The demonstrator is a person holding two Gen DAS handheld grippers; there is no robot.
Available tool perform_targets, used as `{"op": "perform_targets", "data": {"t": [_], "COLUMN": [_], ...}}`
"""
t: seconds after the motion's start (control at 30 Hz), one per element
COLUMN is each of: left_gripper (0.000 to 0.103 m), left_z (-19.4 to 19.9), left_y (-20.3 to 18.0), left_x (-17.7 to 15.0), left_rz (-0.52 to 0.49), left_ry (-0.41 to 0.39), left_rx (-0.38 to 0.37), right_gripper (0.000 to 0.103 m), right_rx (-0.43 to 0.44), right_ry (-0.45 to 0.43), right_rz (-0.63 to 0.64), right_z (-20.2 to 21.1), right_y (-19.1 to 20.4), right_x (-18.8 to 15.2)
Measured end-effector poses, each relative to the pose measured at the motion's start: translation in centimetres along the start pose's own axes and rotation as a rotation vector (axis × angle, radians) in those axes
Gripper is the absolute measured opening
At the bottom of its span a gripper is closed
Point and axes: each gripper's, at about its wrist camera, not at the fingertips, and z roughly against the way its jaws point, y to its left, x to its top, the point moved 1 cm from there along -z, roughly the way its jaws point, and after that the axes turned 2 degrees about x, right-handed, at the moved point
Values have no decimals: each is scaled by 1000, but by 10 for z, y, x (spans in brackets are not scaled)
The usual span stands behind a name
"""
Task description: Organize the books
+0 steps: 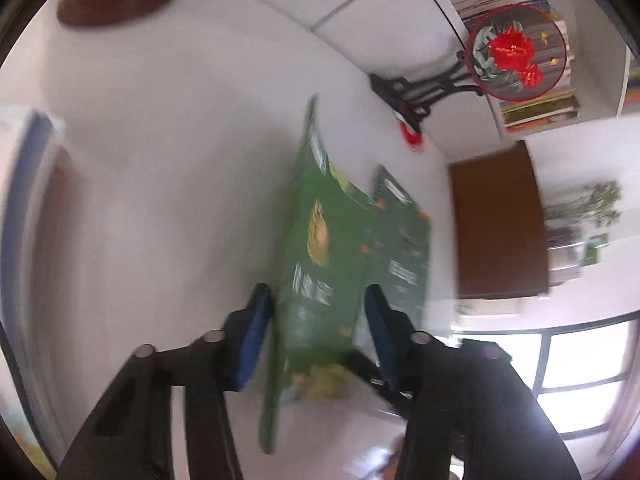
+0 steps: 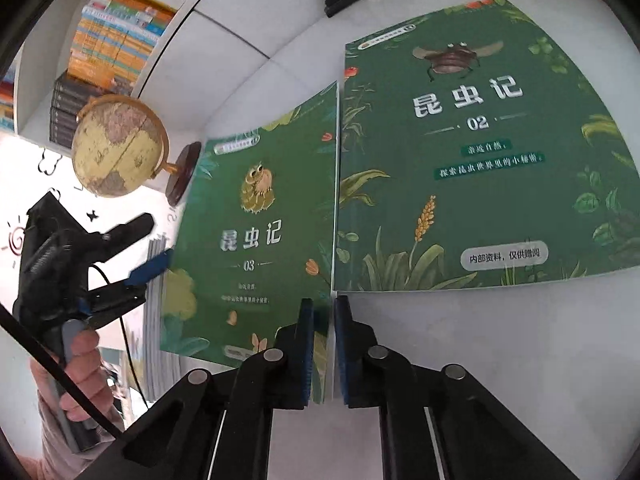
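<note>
A: On the white tabletop [image 2: 400,360] two green paperback books with insect covers are seen; the one numbered 02 [image 2: 472,152] lies flat, its cover facing up; the one numbered 03 [image 2: 256,240] is raised on edge just beside it, its spine edge close along the left edge of 02.

B: How is the raised book held?

A: The right gripper [image 2: 325,344] is clamped on its lower corner near the spine; the blue pads [image 2: 308,344] are pressed almost together with only the thin book between them. The left gripper [image 2: 156,248] is seen at the book's far left edge, gripped by a hand [image 2: 82,376]; one blue pad is laid against the edge; in its own blurred view the left gripper [image 1: 316,332] is shown with book 03 [image 1: 316,264] between its pads, and firm contact cannot be told.

B: What else is shown?

A: An antique-style yellow globe on a brown wooden base [image 2: 116,144] is placed behind book 03; a white shelf of stacked books [image 2: 108,52] is set beyond it; a round fan with a red flower on a black stand [image 1: 516,52] is seen near the back of the table.
</note>
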Motion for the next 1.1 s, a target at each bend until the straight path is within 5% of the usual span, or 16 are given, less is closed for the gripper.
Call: {"op": "perform_targets", "data": {"t": [0.07,0.37,0.7,0.87,1.1], "left_gripper": [12,8,4,4,5], "left_z": [-8,-6,27,56,53], "left_y": [-5,-23,-32,-14,18], "left_x": [-3,-11,-28,-34,-18], "left_rz": [-20,-196,-317,-308,-245], "left_ry": [13,-2,-49,-69,-69], "left_rx": [56,334,377,398,339], "right_gripper": [4,1,2,3,3], "right_rx": [24,44,100,163,101], "right_ry": [3,-5,-43,-64,-47], "right_rz": [-9,-21,36,120,76], "right_z": [-3,-5,-9,-8,-21], "right_y": [-2,0,15,51,53], "right_x": [0,-1,-17,-27,-35]}}
